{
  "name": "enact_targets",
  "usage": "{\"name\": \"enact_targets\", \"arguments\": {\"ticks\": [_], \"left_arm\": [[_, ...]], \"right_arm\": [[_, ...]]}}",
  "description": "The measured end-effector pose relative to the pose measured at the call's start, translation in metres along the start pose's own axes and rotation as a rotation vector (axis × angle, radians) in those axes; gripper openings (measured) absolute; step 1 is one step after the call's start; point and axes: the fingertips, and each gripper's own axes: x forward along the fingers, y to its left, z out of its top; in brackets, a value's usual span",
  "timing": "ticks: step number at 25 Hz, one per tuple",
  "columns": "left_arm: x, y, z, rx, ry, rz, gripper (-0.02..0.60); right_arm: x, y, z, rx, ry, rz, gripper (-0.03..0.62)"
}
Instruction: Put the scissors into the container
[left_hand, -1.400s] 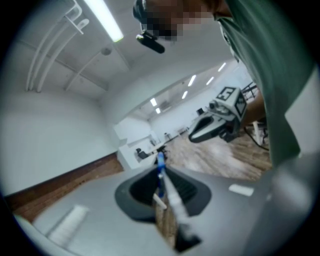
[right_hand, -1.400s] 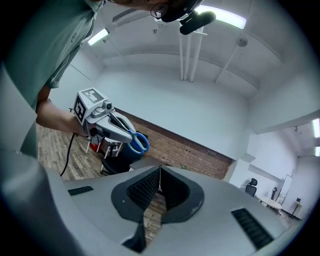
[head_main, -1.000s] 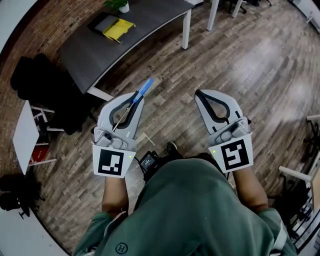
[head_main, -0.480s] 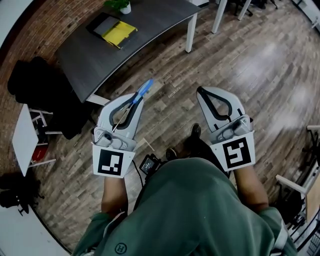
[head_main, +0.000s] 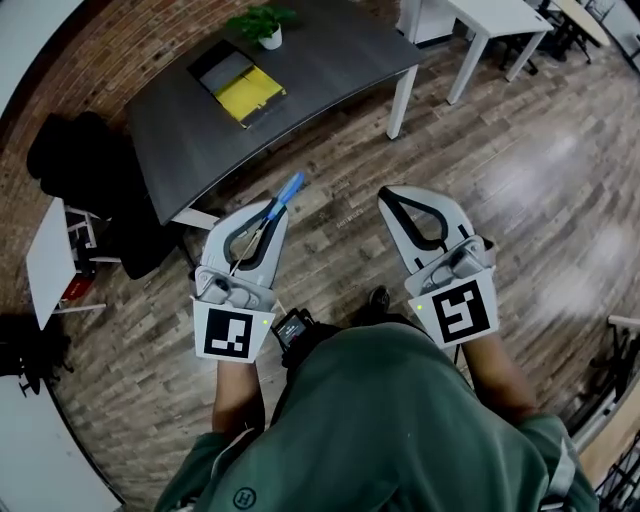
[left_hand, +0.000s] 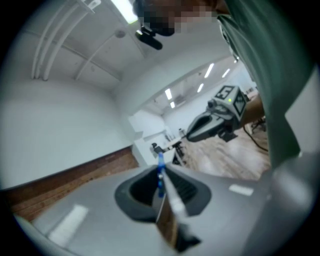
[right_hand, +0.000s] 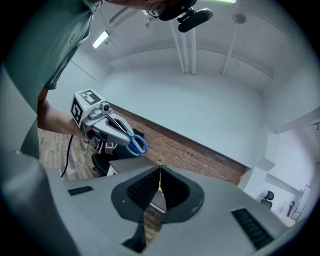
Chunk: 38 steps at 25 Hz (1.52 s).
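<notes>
Wooden floor (head_main: 520, 160) below; left gripper (head_main: 272, 208) clamps scissors (head_main: 288, 188), blue handles (right_hand: 136, 145) clearest from the closed, empty right gripper's (right_hand: 160, 169) view.

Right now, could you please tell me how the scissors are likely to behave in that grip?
The scissors look stiff, thin metal blades and a blue handle, so they probably won't bend. The left tool pinches only the narrow blades, handle sticking out past its tip, so they might pivot or slip if bumped. They seem light.
</notes>
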Motion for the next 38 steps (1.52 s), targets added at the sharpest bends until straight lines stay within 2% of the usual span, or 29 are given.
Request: {"name": "enact_targets", "arguments": {"ticks": [5, 10, 15, 20, 24, 30, 38], "left_arm": [[0.025, 0.013, 0.000, -0.008, 0.036, 0.037, 0.035], [0.039, 0.031, -0.020, -0.013, 0.066, 0.034, 0.035], [0.062, 0.065, -0.050, -0.020, 0.040, 0.028, 0.035], [0.079, 0.114, -0.061, -0.012, -0.017, 0.040, 0.035], [0.088, 0.150, -0.080, -0.018, -0.026, 0.043, 0.035], [0.099, 0.181, -0.108, -0.036, 0.007, 0.053, 0.035], [0.144, 0.211, -0.142, -0.064, 0.105, 0.093, 0.035]], "right_arm": [[0.022, -0.030, -0.006, -0.005, -0.034, 0.048, 0.008], [0.055, -0.039, -0.018, 0.023, -0.039, 0.062, 0.008], [0.093, -0.048, -0.023, 0.002, -0.001, 0.053, 0.008], [0.140, -0.067, -0.010, -0.035, 0.000, 0.030, 0.008], [0.180, -0.074, 0.003, -0.052, -0.014, 0.026, 0.008], [0.224, -0.079, -0.002, -0.047, -0.005, 0.072, 0.008], [0.284, -0.116, -0.029, -0.014, -0.024, 0.157, 0.008]]}}
